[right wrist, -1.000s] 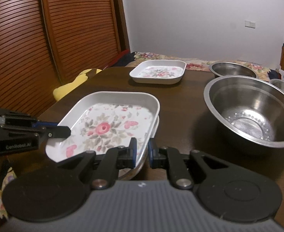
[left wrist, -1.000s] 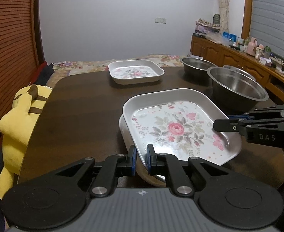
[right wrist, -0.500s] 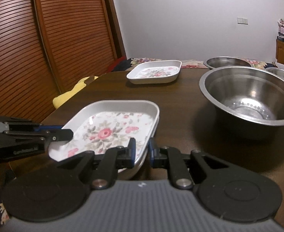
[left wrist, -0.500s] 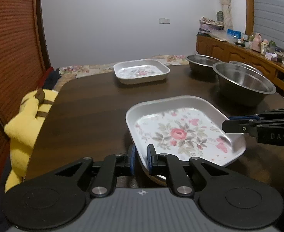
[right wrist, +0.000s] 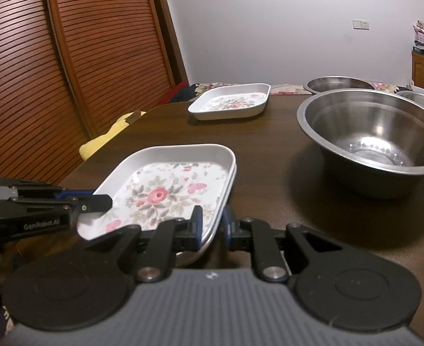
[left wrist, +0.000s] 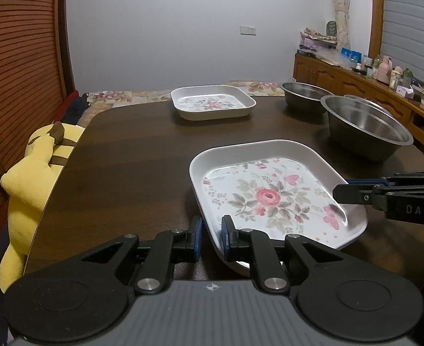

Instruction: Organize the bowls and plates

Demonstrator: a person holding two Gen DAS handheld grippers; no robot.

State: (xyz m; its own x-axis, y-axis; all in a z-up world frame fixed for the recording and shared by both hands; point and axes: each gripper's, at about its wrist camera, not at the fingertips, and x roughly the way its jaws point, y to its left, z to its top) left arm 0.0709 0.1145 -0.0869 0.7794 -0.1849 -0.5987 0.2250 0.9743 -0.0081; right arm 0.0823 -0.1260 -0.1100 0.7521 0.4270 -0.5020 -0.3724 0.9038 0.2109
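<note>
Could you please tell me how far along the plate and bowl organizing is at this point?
Partly done. The near floral plate already sits nested on another plate beneath it. In hand: the left gripper and right gripper each clamp that plate's rim at opposite corners. Left: the far floral plate sits alone, and the large steel bowl and two smaller steel bowls remain unstacked.

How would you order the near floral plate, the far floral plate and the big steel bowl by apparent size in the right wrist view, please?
1. Near floral plate
2. Big steel bowl, close behind; nearness to the camera makes this pair unsure
3. Far floral plate, plainly smallest, though farthest
</note>
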